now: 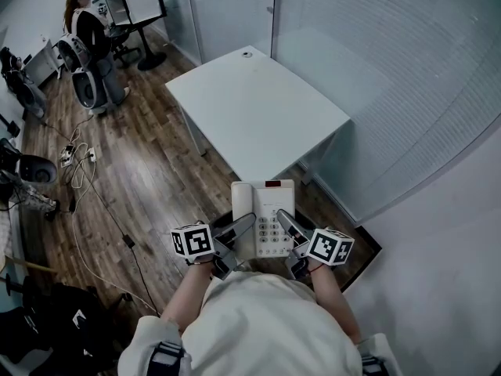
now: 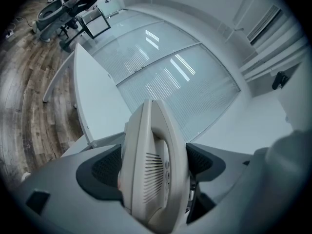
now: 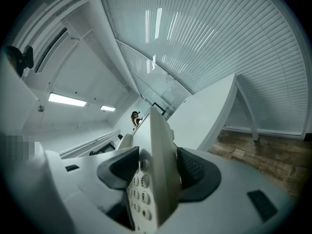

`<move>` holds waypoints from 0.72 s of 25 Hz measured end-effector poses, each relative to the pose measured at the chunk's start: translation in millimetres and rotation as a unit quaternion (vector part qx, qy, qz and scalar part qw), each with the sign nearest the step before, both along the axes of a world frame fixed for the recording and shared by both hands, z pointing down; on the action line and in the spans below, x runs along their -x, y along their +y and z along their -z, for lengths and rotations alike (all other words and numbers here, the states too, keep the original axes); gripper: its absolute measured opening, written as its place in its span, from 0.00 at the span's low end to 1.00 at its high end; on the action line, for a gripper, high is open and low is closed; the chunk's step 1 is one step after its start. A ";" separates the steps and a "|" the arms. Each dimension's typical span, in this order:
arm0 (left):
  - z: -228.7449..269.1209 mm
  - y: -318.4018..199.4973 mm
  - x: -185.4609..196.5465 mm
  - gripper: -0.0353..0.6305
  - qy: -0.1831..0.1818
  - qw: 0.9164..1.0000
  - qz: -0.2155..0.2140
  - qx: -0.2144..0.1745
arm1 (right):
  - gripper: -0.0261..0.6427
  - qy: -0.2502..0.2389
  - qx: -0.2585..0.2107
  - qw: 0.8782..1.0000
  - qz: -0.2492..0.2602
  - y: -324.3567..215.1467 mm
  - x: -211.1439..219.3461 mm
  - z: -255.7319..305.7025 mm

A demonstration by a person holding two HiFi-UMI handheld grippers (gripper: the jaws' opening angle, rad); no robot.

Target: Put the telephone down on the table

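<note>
A white desk telephone (image 1: 264, 216) with a keypad and handset hangs in the air over the floor, short of the white table (image 1: 258, 108). My left gripper (image 1: 237, 234) is shut on its left side, where the handset (image 2: 152, 169) fills the left gripper view between the dark pads. My right gripper (image 1: 288, 227) is shut on its right edge; the right gripper view has the keypad (image 3: 139, 195) and body edge (image 3: 161, 165) pinched between the pads.
The table's near corner (image 1: 254, 175) lies just beyond the phone. A glass partition with blinds (image 1: 376, 77) runs along the right. Wood floor with cables (image 1: 86, 171) spreads left. A person (image 1: 90, 34) stands by a desk with monitors at the far left.
</note>
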State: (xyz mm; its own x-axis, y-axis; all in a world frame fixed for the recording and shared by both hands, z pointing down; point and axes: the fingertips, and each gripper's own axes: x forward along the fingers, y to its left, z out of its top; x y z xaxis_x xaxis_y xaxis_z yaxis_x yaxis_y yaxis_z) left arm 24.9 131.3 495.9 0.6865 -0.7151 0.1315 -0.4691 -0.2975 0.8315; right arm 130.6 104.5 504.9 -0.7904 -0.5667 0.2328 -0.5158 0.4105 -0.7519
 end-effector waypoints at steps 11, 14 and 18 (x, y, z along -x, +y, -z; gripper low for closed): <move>-5.2 -13.7 6.9 0.66 0.000 1.000 -0.011 0.012 | 0.42 0.001 0.011 1.000 -0.007 -12.0 5.3 -2.3; -7.0 -17.6 8.8 0.66 0.006 1.000 -0.017 0.013 | 0.42 0.004 0.014 1.000 -0.010 -15.5 8.4 -7.1; -10.1 -22.8 13.5 0.66 0.007 1.000 -0.021 0.012 | 0.42 0.002 0.013 1.000 -0.013 -19.3 12.6 -7.5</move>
